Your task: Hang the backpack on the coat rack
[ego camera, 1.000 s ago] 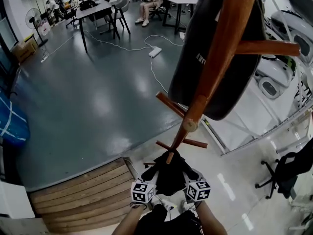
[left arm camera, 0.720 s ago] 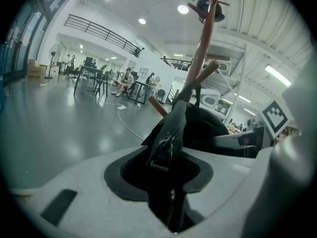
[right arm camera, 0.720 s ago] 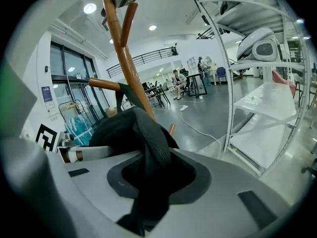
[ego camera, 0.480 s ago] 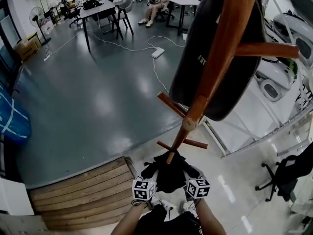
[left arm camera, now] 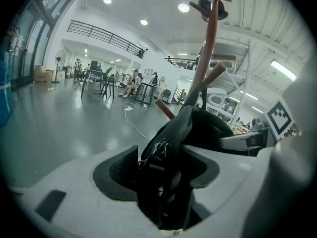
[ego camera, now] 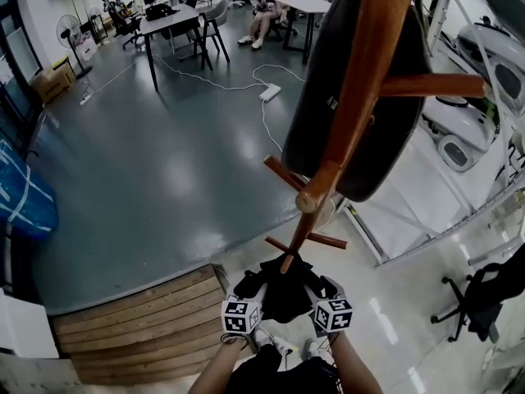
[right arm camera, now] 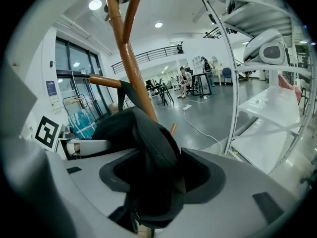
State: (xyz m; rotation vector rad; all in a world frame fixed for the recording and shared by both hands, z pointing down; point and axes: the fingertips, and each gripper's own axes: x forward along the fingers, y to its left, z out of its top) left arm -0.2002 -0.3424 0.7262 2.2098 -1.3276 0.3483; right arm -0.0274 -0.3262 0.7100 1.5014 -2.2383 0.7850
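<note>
A black backpack [ego camera: 285, 290] hangs low against the wooden coat rack [ego camera: 361, 80], just below its lowest pegs [ego camera: 326, 240]. My left gripper [ego camera: 248, 287] and right gripper [ego camera: 322, 286] flank it, cubes toward me. In the left gripper view the backpack's zipped edge [left arm camera: 171, 143] runs loosely between the jaws of the left gripper [left arm camera: 163, 175], which are opening. The right gripper [right arm camera: 158, 177] is opening too, with backpack fabric [right arm camera: 148, 152] bulging between its pads. A strap rises toward a peg [right arm camera: 106, 81]. A larger dark bag [ego camera: 308, 121] hangs higher on the rack.
A wooden platform [ego camera: 139, 318] lies at the lower left, and a black office chair [ego camera: 484, 290] stands at the right. White racks with equipment [ego camera: 459, 130] fill the right side. A cable with a power strip [ego camera: 269, 93] crosses the grey floor toward far desks with seated people.
Both grippers and the backpack stay in the same spot under the rack. The head view has drifted slightly.
</note>
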